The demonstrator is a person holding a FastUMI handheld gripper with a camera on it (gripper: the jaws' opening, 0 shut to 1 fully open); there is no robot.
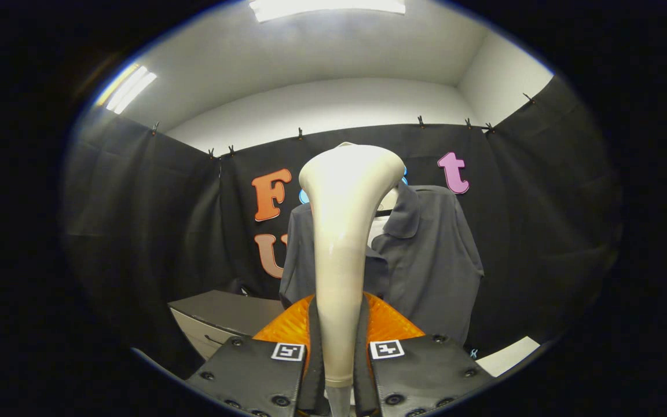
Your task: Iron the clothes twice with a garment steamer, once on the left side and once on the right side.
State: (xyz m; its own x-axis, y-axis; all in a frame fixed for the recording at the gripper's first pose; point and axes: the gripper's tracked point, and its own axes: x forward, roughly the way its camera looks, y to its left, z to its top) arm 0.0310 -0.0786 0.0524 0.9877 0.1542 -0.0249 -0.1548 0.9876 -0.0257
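A cream garment steamer (345, 231) stands upright between my fingers, its wide head up and its narrow handle pinched by both fingers. My gripper (339, 341) is shut on that handle. Beyond the steamer hangs a dark grey collared shirt (432, 255) on a hanger in front of the black cloth wall. The steamer's head sits apart from the shirt and hides the shirt's middle and part of its left half.
A grey cabinet with a drawer (217, 318) stands low to the left of the shirt. A pale flat surface (507, 356) shows low to the right. Black cloth walls close in the booth on three sides.
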